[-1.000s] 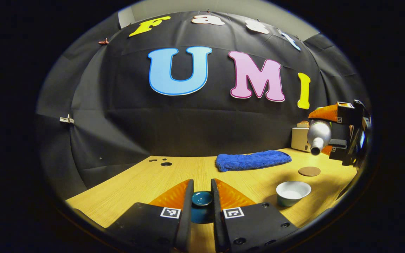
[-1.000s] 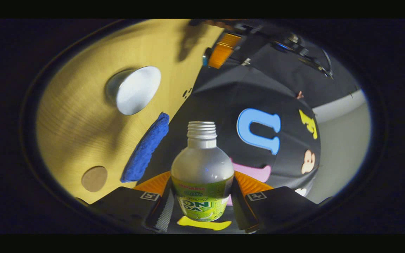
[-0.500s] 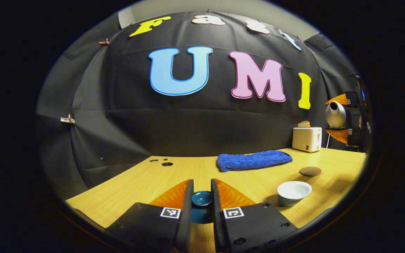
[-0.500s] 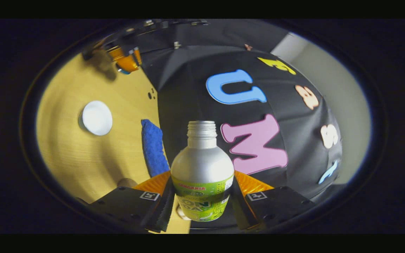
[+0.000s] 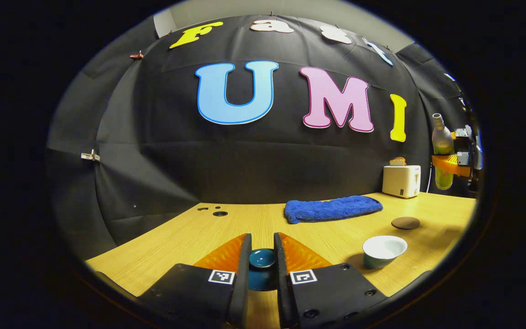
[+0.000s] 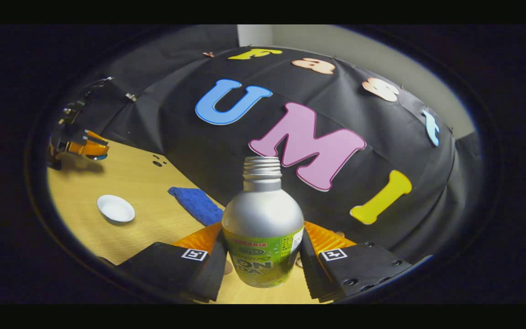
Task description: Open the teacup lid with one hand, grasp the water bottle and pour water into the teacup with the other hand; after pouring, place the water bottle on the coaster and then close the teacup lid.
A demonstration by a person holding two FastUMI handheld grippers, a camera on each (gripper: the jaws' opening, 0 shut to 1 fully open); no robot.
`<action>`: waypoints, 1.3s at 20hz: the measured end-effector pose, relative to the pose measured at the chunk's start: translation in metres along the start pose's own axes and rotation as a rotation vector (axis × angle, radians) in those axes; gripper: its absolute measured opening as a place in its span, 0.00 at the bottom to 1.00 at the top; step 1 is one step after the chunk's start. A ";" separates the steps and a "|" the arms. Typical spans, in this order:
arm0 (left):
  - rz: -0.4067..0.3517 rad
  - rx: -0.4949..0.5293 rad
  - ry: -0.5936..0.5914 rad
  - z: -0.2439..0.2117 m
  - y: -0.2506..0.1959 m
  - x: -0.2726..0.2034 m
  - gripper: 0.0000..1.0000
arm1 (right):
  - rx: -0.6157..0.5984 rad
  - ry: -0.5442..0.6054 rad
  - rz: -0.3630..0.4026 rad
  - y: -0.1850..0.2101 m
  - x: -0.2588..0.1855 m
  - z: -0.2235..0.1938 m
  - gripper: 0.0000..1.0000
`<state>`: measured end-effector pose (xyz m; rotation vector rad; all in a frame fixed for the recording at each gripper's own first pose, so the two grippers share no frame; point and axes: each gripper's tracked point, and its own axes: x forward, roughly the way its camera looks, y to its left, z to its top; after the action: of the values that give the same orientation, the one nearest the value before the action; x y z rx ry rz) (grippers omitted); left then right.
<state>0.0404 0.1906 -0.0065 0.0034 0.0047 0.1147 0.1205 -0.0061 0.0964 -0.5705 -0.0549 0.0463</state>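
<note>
Left tool (image 5: pixel 261 256) sits low over the near edge of the surface (image 5: pixel 185 235), both fingers pressed against the sides of the dark blue teacup lid (image 5: pixel 262 258); the lid is pinched between them with its hollow side facing forward. Whether the lid is clear of the wood or resting on it, I can't tell from here.

Over to the teacup (image 5: pixel 383 250): it stands open near the right part of the near edge, pale inside, nothing covering it. In the right gripper view the same teacup (image 6: pixel 116 209) shows as a white oval on the wood, well apart from the bottle.

Right tool (image 6: pixel 262 256) is clamped on the water bottle (image 6: pixel 263 233), a finger on each side of the labelled lower body. The bottle is uncapped, silver shoulder and threaded neck pointing upward. In the left gripper view the water bottle (image 5: pixel 442 153) hangs upright in the air above the right edge, gripped at mid-body by the right tool (image 5: pixel 450 163), clear of the surface.

Below and just inward of it, the round brown coaster (image 5: pixel 405 223) lies bare, between the teacup and the far right corner. A blue towel (image 5: pixel 333 209) lies along the far edge, and a white toaster (image 5: pixel 401 181) with a slice of bread in it stands in the far right corner.
</note>
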 end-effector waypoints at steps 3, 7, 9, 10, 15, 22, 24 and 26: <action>0.000 0.000 0.000 0.000 0.000 0.000 0.30 | 0.233 0.000 0.043 0.006 0.011 -0.008 0.75; 0.000 0.000 0.000 0.000 0.000 0.000 0.30 | 0.424 0.002 0.037 -0.005 0.033 -0.023 0.75; 0.001 0.000 0.000 0.000 0.000 0.000 0.30 | 0.505 -0.010 0.060 -0.002 0.042 -0.029 0.75; 0.000 0.000 0.000 0.000 0.000 0.000 0.30 | 0.544 -0.015 0.065 -0.003 0.046 -0.033 0.75; 0.001 0.000 0.000 0.000 0.000 0.000 0.30 | 0.678 -0.001 0.060 0.000 0.062 -0.063 0.75; 0.001 0.001 0.000 0.000 0.000 -0.001 0.30 | 0.657 0.031 0.050 0.012 0.083 -0.089 0.75; 0.001 0.001 0.000 0.000 0.000 -0.001 0.30 | 0.641 0.028 0.065 0.020 0.085 -0.089 0.76; 0.001 0.001 0.000 0.000 0.000 -0.001 0.30 | 0.612 0.032 0.061 0.024 0.087 -0.093 0.77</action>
<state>0.0398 0.1906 -0.0064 0.0040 0.0048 0.1152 0.2129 -0.0313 0.0086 0.0393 0.0095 0.1080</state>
